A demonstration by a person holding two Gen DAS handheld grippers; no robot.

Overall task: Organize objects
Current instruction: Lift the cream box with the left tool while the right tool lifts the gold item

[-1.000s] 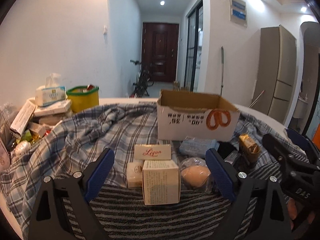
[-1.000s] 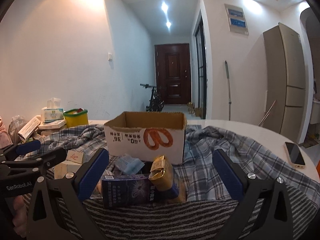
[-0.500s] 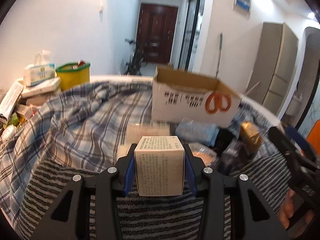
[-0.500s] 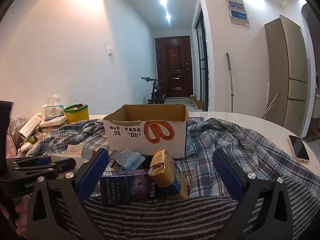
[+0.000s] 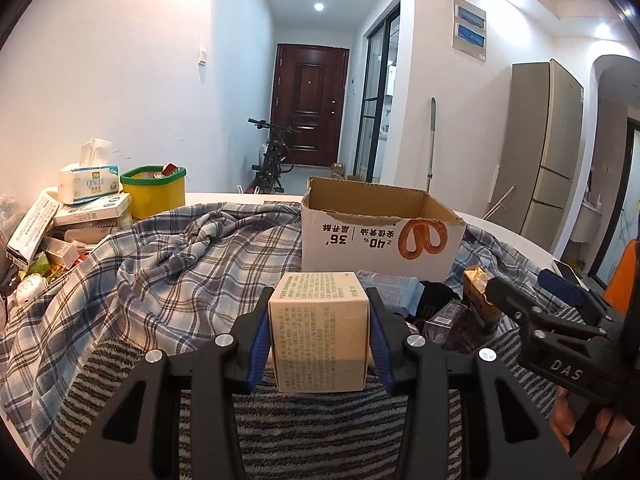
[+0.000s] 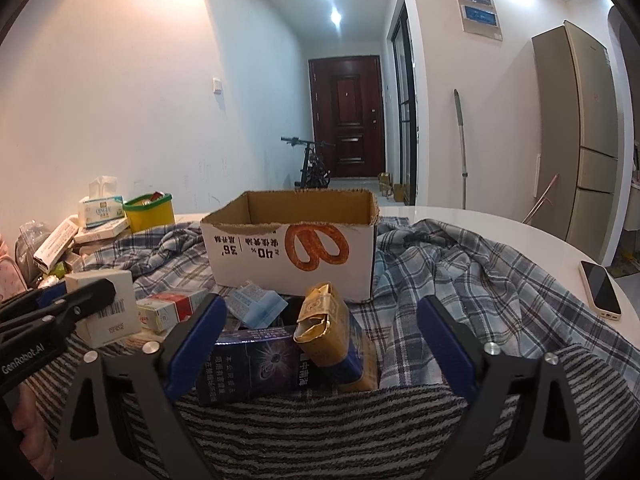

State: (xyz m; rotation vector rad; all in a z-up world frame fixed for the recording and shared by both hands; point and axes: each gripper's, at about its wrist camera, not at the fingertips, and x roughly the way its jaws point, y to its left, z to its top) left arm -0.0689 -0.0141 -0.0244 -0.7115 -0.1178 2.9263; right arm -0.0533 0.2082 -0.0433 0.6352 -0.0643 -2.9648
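My left gripper (image 5: 319, 304) is shut on a cream carton with small print (image 5: 318, 332), held upright low over the striped towel (image 5: 320, 432). An open cardboard box with a pretzel print (image 5: 380, 236) stands behind it on the plaid cloth. In the right wrist view my right gripper (image 6: 322, 312) stands wide with its jaws closing. A dark purple carton (image 6: 256, 368) and a gold packet (image 6: 324, 320) lie between its jaws, and the pads touch neither. The left gripper (image 6: 80, 292) with the cream carton (image 6: 106, 308) shows at that view's left edge.
A blue tissue packet (image 6: 256, 308) and a red-and-white carton (image 6: 172, 308) lie before the cardboard box (image 6: 292, 248). At the far left are stacked cartons, a tissue pack (image 5: 88, 178) and a yellow tub (image 5: 154, 192). A phone (image 6: 600, 288) lies on the white table at right.
The left gripper's jaws went from wide apart to shut on the cream carton. The right gripper's jaws have narrowed a little around the purple carton and gold packet.
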